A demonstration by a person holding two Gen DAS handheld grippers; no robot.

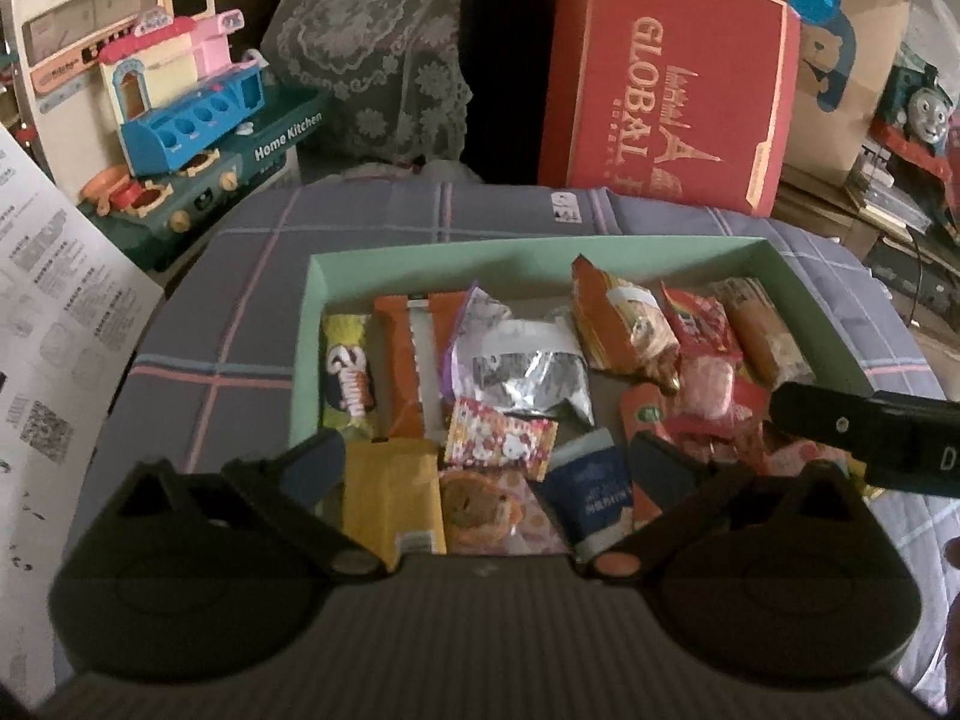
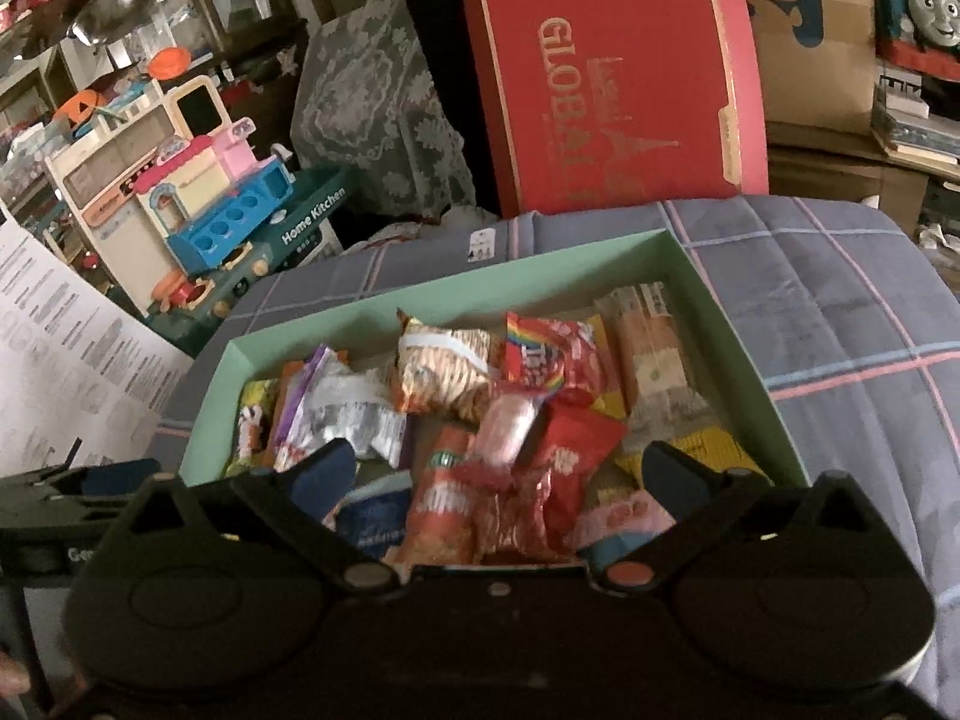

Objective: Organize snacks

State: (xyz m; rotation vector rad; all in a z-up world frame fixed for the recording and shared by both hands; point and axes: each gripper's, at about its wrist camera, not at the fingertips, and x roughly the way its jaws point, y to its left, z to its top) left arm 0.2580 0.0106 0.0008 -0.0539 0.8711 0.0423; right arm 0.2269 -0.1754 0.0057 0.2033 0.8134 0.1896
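Above the near end of the green box, the left gripper and right gripper hang spread wide, holding nothing. Snack packets fill the box; behind stand a red "GLOBAL" carton and a "Home Kitchen" toy.

mint green box on grey-purple cloth checked in pink and blue, orange wrapper at ten o'clock inside, silver foil bag at centre, yellow packet at seven, red carton lettered gold at twelve.

snacks in box, box on blanket, carton behind
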